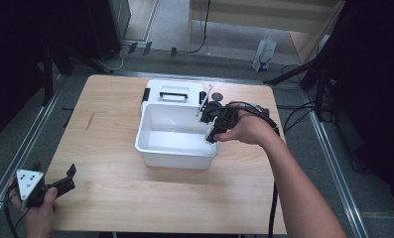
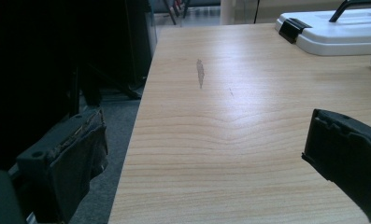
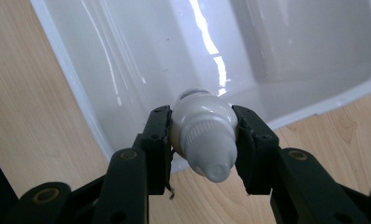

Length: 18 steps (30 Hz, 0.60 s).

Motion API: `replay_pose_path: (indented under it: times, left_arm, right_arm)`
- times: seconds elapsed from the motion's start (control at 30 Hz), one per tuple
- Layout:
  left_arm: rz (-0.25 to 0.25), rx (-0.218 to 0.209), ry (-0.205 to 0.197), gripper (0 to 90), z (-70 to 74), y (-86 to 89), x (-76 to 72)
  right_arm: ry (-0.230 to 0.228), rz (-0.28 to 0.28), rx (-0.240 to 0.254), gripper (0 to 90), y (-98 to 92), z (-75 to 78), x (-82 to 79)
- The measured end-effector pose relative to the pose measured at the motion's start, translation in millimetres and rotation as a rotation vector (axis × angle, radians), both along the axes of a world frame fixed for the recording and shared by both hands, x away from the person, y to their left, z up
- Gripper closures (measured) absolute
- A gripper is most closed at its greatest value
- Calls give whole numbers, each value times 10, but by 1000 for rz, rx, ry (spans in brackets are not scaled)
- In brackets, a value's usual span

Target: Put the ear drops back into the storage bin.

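The right gripper (image 3: 203,140) clamps a small white bottle (image 3: 204,137) over the near rim of the white bin (image 1: 177,159) (lid behind it); next, lower and let go inside. The left gripper (image 1: 60,179) rests released at the desk (image 1: 110,198) corner

Black two-jaw grippers (image 1: 65,179) (grey three-cornered plate (image 1: 28,179) on the left) trail black cables (image 1: 272,210).
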State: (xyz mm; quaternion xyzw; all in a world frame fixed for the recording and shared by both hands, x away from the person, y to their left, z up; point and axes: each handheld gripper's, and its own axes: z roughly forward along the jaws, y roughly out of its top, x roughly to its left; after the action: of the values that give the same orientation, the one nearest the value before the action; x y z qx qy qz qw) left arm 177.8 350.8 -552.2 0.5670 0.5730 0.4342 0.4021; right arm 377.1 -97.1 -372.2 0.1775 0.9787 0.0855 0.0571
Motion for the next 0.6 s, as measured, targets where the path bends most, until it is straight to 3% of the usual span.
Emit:
replay_pose_path:
  times: [0.2, 0.6]
  left_arm:
    - [-1, -1, 0, 2, 0, 3, -2]
    - [-2, -3, -1, 3, 0, 4, -3]
  right_arm:
    - [-14, 113, -57, 609, 65, -144, 4]
    - [-19, 237, -127, 609, 142, -393, 51]
